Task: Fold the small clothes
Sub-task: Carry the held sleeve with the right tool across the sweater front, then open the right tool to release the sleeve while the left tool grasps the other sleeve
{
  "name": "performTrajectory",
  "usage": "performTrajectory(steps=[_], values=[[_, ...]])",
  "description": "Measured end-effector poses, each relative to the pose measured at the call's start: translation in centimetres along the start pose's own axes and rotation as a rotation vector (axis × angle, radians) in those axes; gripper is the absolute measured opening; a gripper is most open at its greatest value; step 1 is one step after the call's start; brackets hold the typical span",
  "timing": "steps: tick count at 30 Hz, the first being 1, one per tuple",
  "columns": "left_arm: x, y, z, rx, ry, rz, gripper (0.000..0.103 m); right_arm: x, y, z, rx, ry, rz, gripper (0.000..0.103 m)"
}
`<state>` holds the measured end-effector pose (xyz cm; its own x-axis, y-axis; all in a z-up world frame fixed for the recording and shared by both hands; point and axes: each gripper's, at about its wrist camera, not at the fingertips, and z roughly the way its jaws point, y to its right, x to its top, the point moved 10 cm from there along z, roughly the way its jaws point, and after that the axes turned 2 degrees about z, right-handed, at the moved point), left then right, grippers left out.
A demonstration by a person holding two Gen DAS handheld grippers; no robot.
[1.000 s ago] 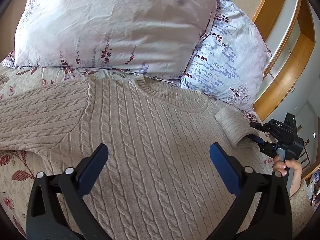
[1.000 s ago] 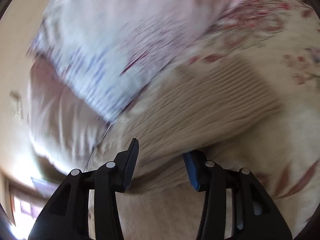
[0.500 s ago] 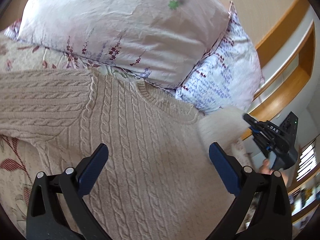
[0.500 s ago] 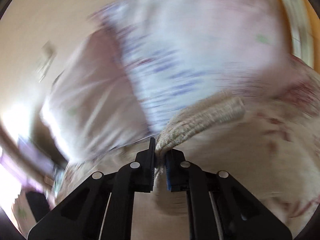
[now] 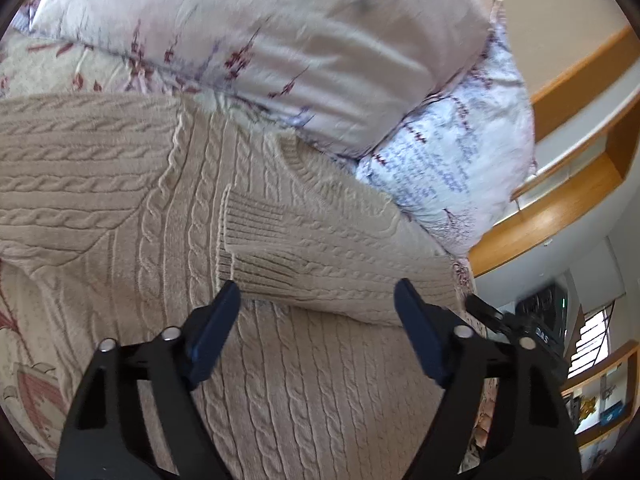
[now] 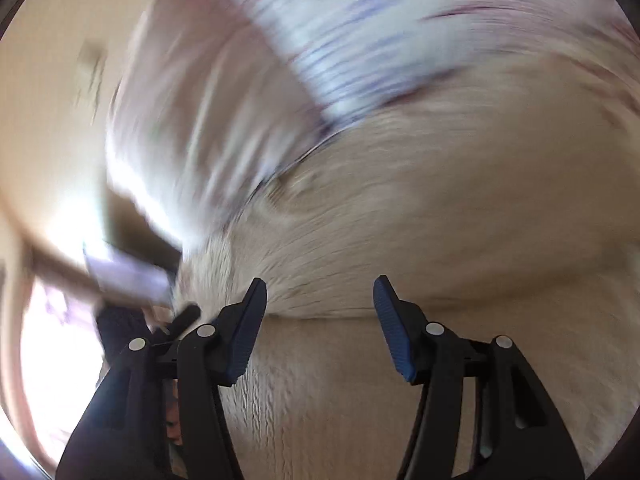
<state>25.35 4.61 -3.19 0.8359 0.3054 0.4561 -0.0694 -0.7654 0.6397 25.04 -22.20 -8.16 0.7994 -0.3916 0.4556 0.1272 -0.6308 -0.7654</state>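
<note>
Cable-knit sweater (image 5: 280, 380) lies flat on the bed (image 5: 44, 68), collar toward the pillows (image 5: 280, 40). Its left sleeve (image 5: 60, 184) is spread outward. Left tongs (image 5: 316, 332) apart, hovering over the body. Right sleeve (image 5: 328, 252), lifted half a second ago, now lies folded across the chest. Right tongs (image 6: 318, 320) have let go: apart, empty. Judgement: one sleeve fold done; left sleeve next.

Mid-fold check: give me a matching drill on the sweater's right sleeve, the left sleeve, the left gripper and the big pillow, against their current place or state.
Things:
1. right sleeve
2. left sleeve
3. left gripper
4. big pillow

States:
A. open above the sweater body
B. folded across the chest
C. spread flat outward
D. behind the collar

Pairs: 1-B, 2-C, 3-A, 4-D
</note>
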Motion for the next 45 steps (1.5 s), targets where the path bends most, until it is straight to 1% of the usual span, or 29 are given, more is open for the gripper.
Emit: performTrajectory(steps=[2,4,5,9,11,12,15,16,18,20,21,22,23,24,25,27,29,30,33,34,36,37,39,40,41,42,43,44,45], values=[[0.1,-0.7,0.6,0.021,-0.021,-0.038,0.068,0.5,3.1,-2.7,-0.012,0.062,0.112,0.051],[0.4,-1.4,1.0,0.042,-0.025,-0.064,0.060,0.2,6.3,-4.6,-0.044,0.098,0.209,0.049],[0.5,-1.6,1.0,0.051,-0.021,-0.065,0.058,0.2,7.2,-5.0,-0.053,0.106,0.236,0.048],[0.7,-2.1,1.0,0.086,-0.020,-0.065,0.050,1.1,9.6,-5.2,-0.092,0.145,0.291,0.047],[0.9,-2.5,1.0,0.114,-0.018,-0.065,0.046,2.0,10.1,-5.0,-0.112,0.172,0.290,0.045],[1.0,-2.7,0.9,0.129,-0.014,-0.067,0.046,2.4,10.4,-5.0,-0.124,0.182,0.289,0.044],[1.5,-3.8,0.5,0.207,0.003,-0.063,0.053,3.1,10.6,-4.9,-0.129,0.206,0.294,0.043],[1.6,-4.0,0.6,0.211,0.002,-0.061,0.053,3.1,10.6,-5.1,-0.131,0.210,0.293,0.043],[1.5,-4.3,1.0,0.193,-0.017,-0.069,0.053,3.3,10.4,-4.9,-0.136,0.217,0.286,0.043],[1.5,-4.3,1.4,0.193,-0.020,-0.069,0.047,3.4,10.4,-4.8,-0.137,0.226,0.285,0.041],[1.6,-4.3,1.6,0.194,-0.019,-0.065,0.040,3.6,10.4,-4.8,-0.139,0.231,0.284,0.038],[1.7,-4.3,1.9,0.190,-0.024,-0.064,0.029,3.8,10.5,-4.7,-0.148,0.238,0.279,0.029],[1.8,-4.4,2.3,0.187,-0.031,-0.070,0.024,3.8,10.5,-4.7,-0.150,0.241,0.274,0.016],[1.9,-4.5,2.6,0.188,-0.036,-0.073,0.013,4.0,10.5,-4.6,-0.150,0.244,0.268,0.013],[2.2,-4.5,3.0,0.187,-0.040,-0.063,0.008,4.1,10.3,-4.7,-0.143,0.254,0.257,0.011],[2.8,-4.3,3.0,0.189,-0.030,-0.043,0.006,4.2,9.4,-5.3,-0.130,0.288,0.222,0.010],[4.2,-3.8,2.4,0.178,0.006,-0.005,0.006,4.1,8.2,-6.1,-0.133,0.328,0.167,0.010],[5.0,-3.8,1.9,0.188,0.030,0.013,0.006,4.0,8.0,-6.3,-0.141,0.336,0.154,0.009],[6.0,-4.7,1.4,0.234,0.057,0.037,0.005,3.1,8.4,-5.7,-0.185,0.312,0.148,0.009],[5.9,-5.4,1.7,0.262,0.044,0.045,0.005,2.7,9.0,-5.0,-0.208,0.287,0.155,0.009],[5.2,-6.4,2.4,0.294,0.003,0.030,0.005,2.3,9.9,-4.3,-0.248,0.267,0.170,0.009],[4.7,-6.9,2.7,0.298,-0.016,0.022,0.005,2.2,10.1,-4.1,-0.253,0.265,0.174,0.009],[4.5,-6.8,2.4,0.289,-0.005,0.032,0.008,2.2,9.9,-4.5,-0.277,0.270,0.163,0.011],[4.4,-6.6,2.1,0.270,-0.007,0.020,0.010,2.1,9.7,-4.7,-0.295,0.272,0.156,0.018],[4.3,-6.6,1.7,0.252,-0.005,0.006,0.014,1.9,9.5,-5.2,-0.322,0.276,0.147,0.027],[4.2,-6.5,1.2,0.230,-0.002,-0.007,0.024,1.8,9.4,-5.9,-0.342,0.286,0.141,0.031],[4.1,-6.5,0.0,0.196,0.010,-0.023,0.032,1.6,9.1,-6.6,-0.359,0.303,0.136,0.040],[3.9,-6.6,-0.9,0.183,0.020,-0.029,0.035,1.6,8.8,-7.6,-0.367,0.335,0.128,0.048],[3.7,-7.0,-2.4,0.171,0.039,-0.038,0.038,1.5,8.7,-8.6,-0.375,0.366,0.119,0.051]])
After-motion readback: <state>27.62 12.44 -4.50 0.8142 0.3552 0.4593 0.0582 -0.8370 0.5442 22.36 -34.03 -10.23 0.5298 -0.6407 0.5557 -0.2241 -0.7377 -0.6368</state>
